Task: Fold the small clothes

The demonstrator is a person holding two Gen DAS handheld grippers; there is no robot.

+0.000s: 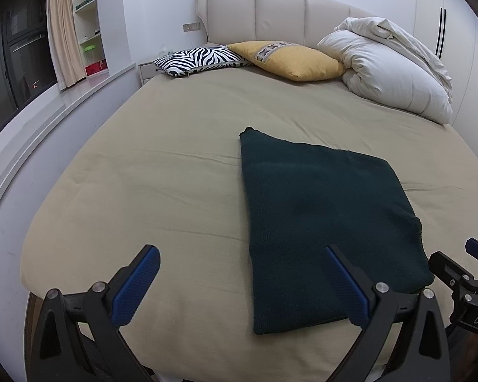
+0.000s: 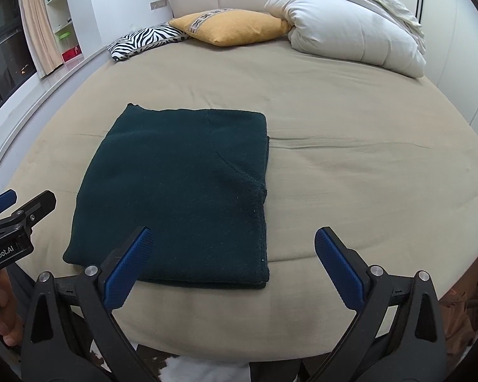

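Observation:
A dark green knitted garment (image 1: 325, 219) lies folded into a flat rectangle on the beige bed sheet (image 1: 162, 172). It also shows in the right wrist view (image 2: 181, 187). My left gripper (image 1: 242, 254) is open and empty, above the bed's near edge, with its right finger over the garment's near left part. My right gripper (image 2: 234, 238) is open and empty, above the garment's near right corner. Each gripper shows at the edge of the other's view.
A zebra-print pillow (image 1: 200, 59), a yellow pillow (image 1: 290, 59) and a bundled white duvet (image 1: 392, 70) lie by the headboard (image 1: 271, 12). A window ledge and shelves (image 1: 86, 22) stand to the left. A wardrobe (image 1: 455, 31) stands to the right.

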